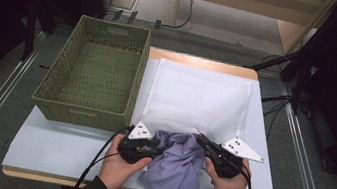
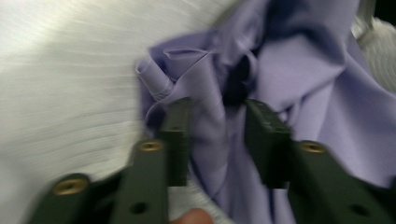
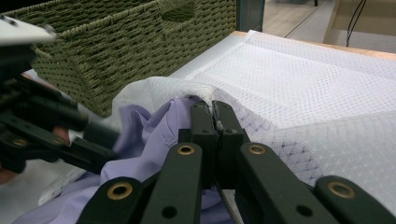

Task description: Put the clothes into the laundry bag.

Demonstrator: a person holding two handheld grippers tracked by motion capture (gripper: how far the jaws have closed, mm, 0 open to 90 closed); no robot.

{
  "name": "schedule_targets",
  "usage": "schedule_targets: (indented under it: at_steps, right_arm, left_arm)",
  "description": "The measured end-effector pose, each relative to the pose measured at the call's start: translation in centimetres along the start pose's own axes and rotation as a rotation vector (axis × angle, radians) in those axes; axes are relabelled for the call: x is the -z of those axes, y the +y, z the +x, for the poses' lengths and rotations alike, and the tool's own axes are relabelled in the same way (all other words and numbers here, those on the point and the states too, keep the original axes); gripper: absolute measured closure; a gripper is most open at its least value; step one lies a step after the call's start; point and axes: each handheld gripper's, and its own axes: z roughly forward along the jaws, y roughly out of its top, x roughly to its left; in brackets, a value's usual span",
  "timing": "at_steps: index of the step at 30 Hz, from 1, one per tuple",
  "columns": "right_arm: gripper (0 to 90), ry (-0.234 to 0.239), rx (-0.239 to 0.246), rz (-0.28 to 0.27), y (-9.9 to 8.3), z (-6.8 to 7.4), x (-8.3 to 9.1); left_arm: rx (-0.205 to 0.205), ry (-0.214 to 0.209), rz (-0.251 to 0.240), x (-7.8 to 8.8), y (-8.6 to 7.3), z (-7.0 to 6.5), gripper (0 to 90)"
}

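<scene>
right claw (image 3: 215,109) pinching mesh bag (image 3: 299,88) rim | left claw (image 2: 215,116) spread around lilac cloth (image 2: 299,93)

no legible text, label, brand, number or sign anywhere on anything

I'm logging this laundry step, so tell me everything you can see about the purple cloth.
The purple cloth is a thin, smooth lavender fabric, crumpled into loose folds. Its upper part is tucked into the mouth of the white mesh bag; the rest spills toward the near table edge and hangs over it. The left gripper has a fold between its jaws, which are slightly apart. The right gripper is shut on the bag's rim, right against the cloth.
</scene>
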Motion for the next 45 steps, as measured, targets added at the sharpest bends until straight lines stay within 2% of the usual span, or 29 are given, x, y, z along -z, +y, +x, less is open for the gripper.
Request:
schedule_targets:
  at_steps: [1,2,3,4,10,12,14,15,18,21,24,25,26,27,28,30,33,34,35,37,42,44,45]
  right_arm:
    - [89.8,0.0,0.002,0.0,0.0,0.0,0.0]
    - [89.8,0.0,0.002,0.0,0.0,0.0,0.0]
    - [89.9,0.001,0.003,0.001,0.0,0.0,0.0]
    - [89.8,0.001,-0.001,0.001,0.0,0.0,0.0]
    - [89.9,0.001,0.001,-0.001,0.0,0.0,0.0]
    - [89.9,0.0,0.002,0.001,0.0,0.0,0.0]
    - [89.8,0.0,0.002,0.002,0.0,-0.1,0.1]
    - [89.8,0.0,0.002,0.002,0.0,-0.1,0.1]
    - [89.8,-0.004,-0.002,0.0,-0.1,-0.3,0.2]
    - [89.9,-0.003,-0.002,0.002,-0.1,-0.3,0.3]
    - [89.9,-0.005,-0.004,0.004,-0.1,-0.3,0.3]
    - [89.9,-0.004,-0.003,0.005,-0.1,-0.3,0.2]
    - [89.9,-0.004,-0.004,0.006,-0.1,-0.2,0.2]
    - [89.8,-0.005,0.0,0.005,-0.1,-0.2,0.2]
    - [89.9,-0.005,0.0,0.006,-0.1,-0.2,0.2]
    - [89.9,-0.005,0.0,0.006,-0.1,-0.2,0.2]
    - [89.9,-0.003,-0.003,0.006,-0.1,-0.2,0.2]
    - [89.8,-0.003,-0.001,0.006,-0.1,-0.2,0.2]
    - [89.9,-0.001,-0.002,0.005,-0.1,-0.2,0.2]
    - [89.9,-0.001,-0.001,0.005,-0.1,-0.2,0.2]
    - [89.8,-0.003,-0.004,0.003,0.0,-0.1,0.3]
    - [89.9,-0.002,-0.001,-0.002,0.0,0.0,0.3]
    - [89.9,-0.002,-0.001,-0.002,0.0,0.0,0.3]
  left_arm:
    - [-0.011,-0.029,0.038,-0.5,0.2,-0.2,82.4]
    - [-0.011,-0.029,0.038,-0.5,0.2,-0.2,85.6]
    - [-0.025,-0.052,0.07,-1.3,0.4,-0.6,85.6]
    - [-0.027,-0.06,0.073,-1.8,0.6,-0.8,90.0]
    - [-0.023,-0.073,0.069,-3.0,1.5,-1.2,89.1]
    - [0.0,-0.078,0.064,-3.1,1.7,-1.4,76.2]
    - [-0.025,-0.086,0.049,-2.4,1.7,-1.6,65.7]
    - [-0.025,-0.086,0.049,-2.4,1.7,-1.6,60.8]
    - [-0.049,-0.101,0.0,-0.3,1.8,-1.5,58.2]
    - [-0.059,-0.033,-0.051,2.1,1.9,-0.5,57.1]
    - [0.0,0.006,-0.087,3.0,1.6,0.6,51.7]
    - [0.022,0.021,-0.06,2.4,1.3,0.9,44.1]
    - [0.023,0.024,-0.03,1.9,1.2,0.8,40.3]
    - [0.023,0.024,-0.03,1.9,1.2,0.8,38.0]
    - [0.015,0.008,0.023,0.8,1.1,0.6,38.1]
    - [0.023,0.003,0.047,-0.2,1.0,0.6,43.3]
    - [0.022,0.016,0.068,-0.9,1.1,0.5,68.4]
    - [0.023,0.001,0.077,-1.2,1.3,0.5,68.4]
    - [0.001,-0.017,0.091,-1.7,1.6,0.2,79.5]
    - [-0.022,-0.042,0.107,-2.2,2.1,-0.5,85.9]
    - [-0.048,-0.076,0.1,-3.7,3.3,-1.7,89.0]
    - [-0.066,-0.071,0.106,-4.7,4.2,-2.5,89.2]
    - [-0.066,-0.071,0.106,-4.7,4.2,-2.5,89.2]
